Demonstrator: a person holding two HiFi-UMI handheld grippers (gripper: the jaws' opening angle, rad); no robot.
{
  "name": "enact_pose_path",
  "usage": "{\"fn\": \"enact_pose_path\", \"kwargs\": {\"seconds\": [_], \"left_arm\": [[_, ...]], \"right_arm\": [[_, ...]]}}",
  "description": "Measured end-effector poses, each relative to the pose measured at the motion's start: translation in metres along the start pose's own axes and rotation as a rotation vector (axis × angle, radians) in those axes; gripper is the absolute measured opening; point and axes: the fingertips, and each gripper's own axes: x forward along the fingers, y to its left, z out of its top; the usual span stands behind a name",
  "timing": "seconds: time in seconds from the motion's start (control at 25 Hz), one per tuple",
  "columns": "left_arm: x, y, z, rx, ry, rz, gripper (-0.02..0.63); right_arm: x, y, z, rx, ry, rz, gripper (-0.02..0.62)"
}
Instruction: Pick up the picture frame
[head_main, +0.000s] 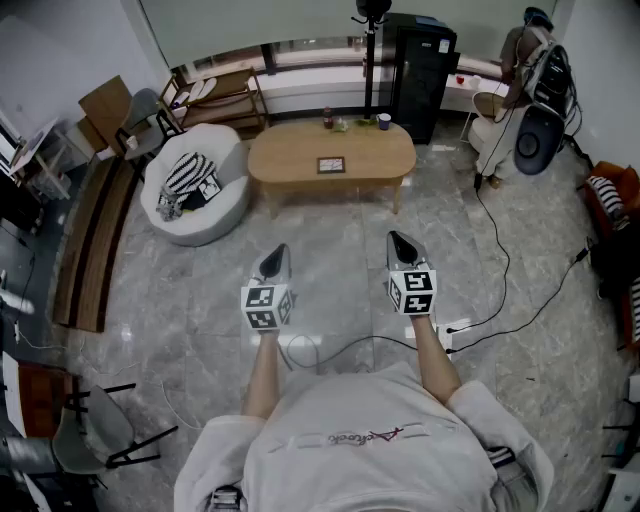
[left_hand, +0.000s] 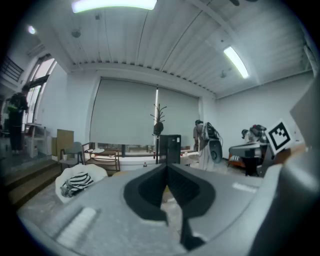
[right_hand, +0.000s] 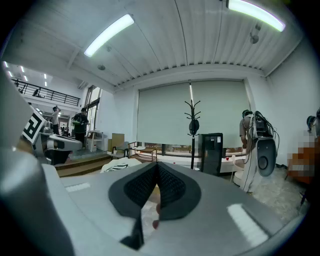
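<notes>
**Approach stage, before any reach.** Head view: the person stands on the open floor (head_main: 340, 285) and holds both tongs forward, side by side and nearly level. The left tongs (head_main: 279, 255) are pressed together with nothing between them. The left gripper view confirms this, with the dark pads meeting at the tip. The right tongs (head_main: 399, 243) are likewise pressed together and empty, as the right gripper view shows.

**Position of the target.** The frame (head_main: 331, 165) lies on the oval wooden bench (head_main: 290, 155) ahead. It sits near the bench's middle, well apart from both tongs, with a stretch of floor between. A bottle (head_main: 328, 118) and a cup (head_main: 384, 121) stand at the bench's far edge, clear of the frame.

**Orientation.** The frame appears to lie flat, face up. It is a dark-bordered rectangle whose long axis runs left to right in the head view, along the length of the bench, with its short sides facing the bench's rounded ends. Which edge is its top cannot be told at this size.

**Next move, as judged.** The person must first step up to the bench. One pair of tongs must then spread and tip downward. A flat frame offers little to seize from above, so a pinch over one border is the likely grip. The right tongs look marginally nearer.
</notes>
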Motion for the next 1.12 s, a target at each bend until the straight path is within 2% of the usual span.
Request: {"fn": "enact_pose_path", "kwargs": {"seconds": [0.68,1.12], "left_arm": [[0.001,0.002,-0.003,-0.003,-0.003,-0.006,0.002],[-0.013,0.035,-0.009,-0.008,0.012,-0.018,0.002]], "right_arm": [[-0.010,0.005,-0.008,-0.012,0.011,-0.022,0.005],[-0.005,0.038,-0.011,-0.015,0.019,-0.046,0.005]]}}
